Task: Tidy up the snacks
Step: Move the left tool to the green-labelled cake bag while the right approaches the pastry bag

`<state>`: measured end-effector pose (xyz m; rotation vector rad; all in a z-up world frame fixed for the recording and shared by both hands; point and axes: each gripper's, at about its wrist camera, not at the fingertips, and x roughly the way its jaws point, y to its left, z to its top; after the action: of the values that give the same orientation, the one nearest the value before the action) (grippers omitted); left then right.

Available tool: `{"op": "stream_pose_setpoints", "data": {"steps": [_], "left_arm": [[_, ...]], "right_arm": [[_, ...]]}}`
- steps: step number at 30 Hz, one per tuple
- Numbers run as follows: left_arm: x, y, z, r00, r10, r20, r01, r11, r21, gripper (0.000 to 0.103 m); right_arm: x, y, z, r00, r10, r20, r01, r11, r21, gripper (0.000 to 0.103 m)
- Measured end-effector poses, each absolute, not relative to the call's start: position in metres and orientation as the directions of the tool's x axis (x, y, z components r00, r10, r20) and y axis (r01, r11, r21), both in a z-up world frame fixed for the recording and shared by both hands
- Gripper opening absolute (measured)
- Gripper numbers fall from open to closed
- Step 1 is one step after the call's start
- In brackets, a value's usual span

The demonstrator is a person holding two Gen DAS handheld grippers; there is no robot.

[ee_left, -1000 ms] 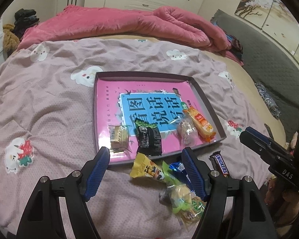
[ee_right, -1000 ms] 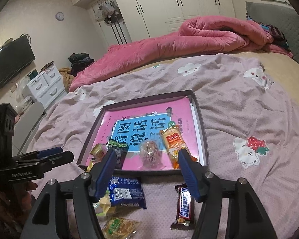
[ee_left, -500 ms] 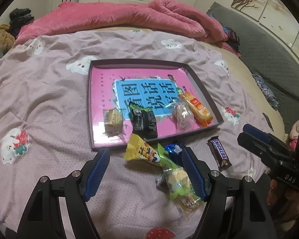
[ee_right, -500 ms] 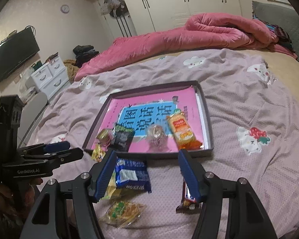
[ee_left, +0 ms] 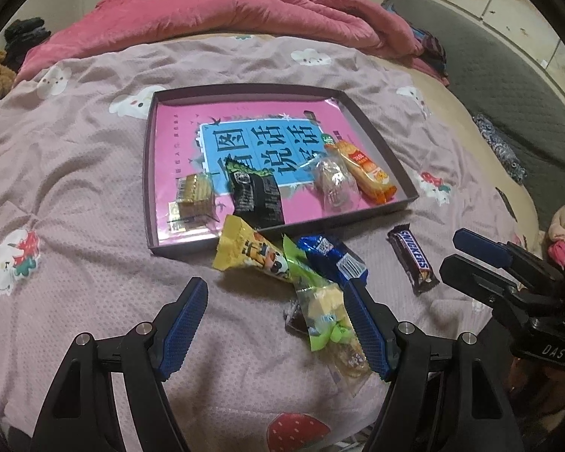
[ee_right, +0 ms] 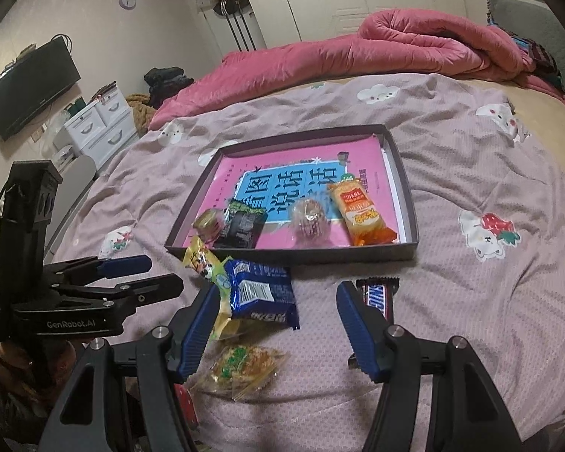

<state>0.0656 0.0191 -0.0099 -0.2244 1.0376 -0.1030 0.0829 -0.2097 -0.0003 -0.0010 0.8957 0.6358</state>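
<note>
Hovering over the loose pile, both grippers empty, nothing picked yet.

L wrist view: left gripper jaws spread wide, holding nothing. Green packet lies just inside its right finger, overlapping the yellow packet at 11 o'clock and the blue packet at 12. Snickers bar sits alone at 2 o'clock, near the right gripper's tips. To do this well imo: take the top/loose one first, come down straight, pinch across the short side so the neighbours don't drag.

Tray at 12 o'clock, pink book cover as liner. In it, front row L to R: gold biscuit pack, black packet, clear-wrapped sweet, orange packet. Back half bare.

R wrist view: right gripper about half open, empty. Blue packet between the fingers toward the left one; Snickers bar just past the right finger at 1 o'clock. Clear cracker pack at 6 o'clock, under the jaws. Tray at 12, same four items.
</note>
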Motion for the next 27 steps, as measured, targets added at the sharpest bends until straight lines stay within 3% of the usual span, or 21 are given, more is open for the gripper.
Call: {"op": "stream_pose_setpoints", "data": {"steps": [27], "left_arm": [[0.069, -0.001, -0.025, 0.449, -0.185, -0.874, 0.018, 0.980, -0.198, 0.076]], "right_arm": [[0.058, -0.178, -0.050, 0.216, 0.487, -0.847, -0.578, 0.762, 0.291, 0.069]]}}
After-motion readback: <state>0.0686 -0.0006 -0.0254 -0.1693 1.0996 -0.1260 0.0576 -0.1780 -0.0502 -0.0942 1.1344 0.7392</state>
